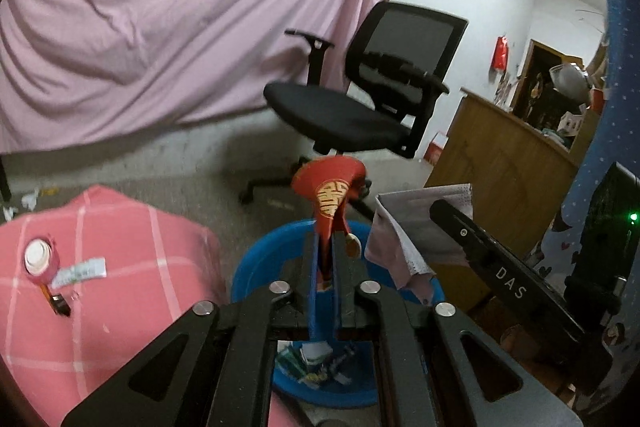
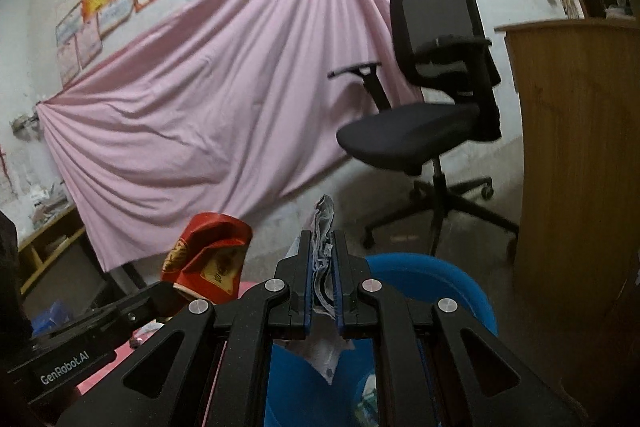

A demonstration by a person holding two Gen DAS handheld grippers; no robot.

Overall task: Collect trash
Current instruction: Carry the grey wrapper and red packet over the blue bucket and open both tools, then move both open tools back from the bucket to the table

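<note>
My left gripper (image 1: 325, 239) is shut on a crushed red packet with a gold emblem (image 1: 330, 193) and holds it above the blue basin (image 1: 256, 267). Several scraps of trash (image 1: 316, 367) lie in the basin. My right gripper (image 2: 323, 247) is shut on a crumpled white-grey paper wrapper (image 2: 324, 223), also over the blue basin (image 2: 440, 279). In the left wrist view the right gripper (image 1: 444, 215) shows with that wrapper (image 1: 416, 227) hanging from it. In the right wrist view the red packet (image 2: 212, 255) is at the left.
A table with a pink checked cloth (image 1: 120, 227) holds a pink tape roll (image 1: 40, 257), a paper strip (image 1: 80, 273) and a small dark item (image 1: 60, 305). A black office chair (image 1: 360, 95) and a wooden cabinet (image 1: 508, 167) stand behind.
</note>
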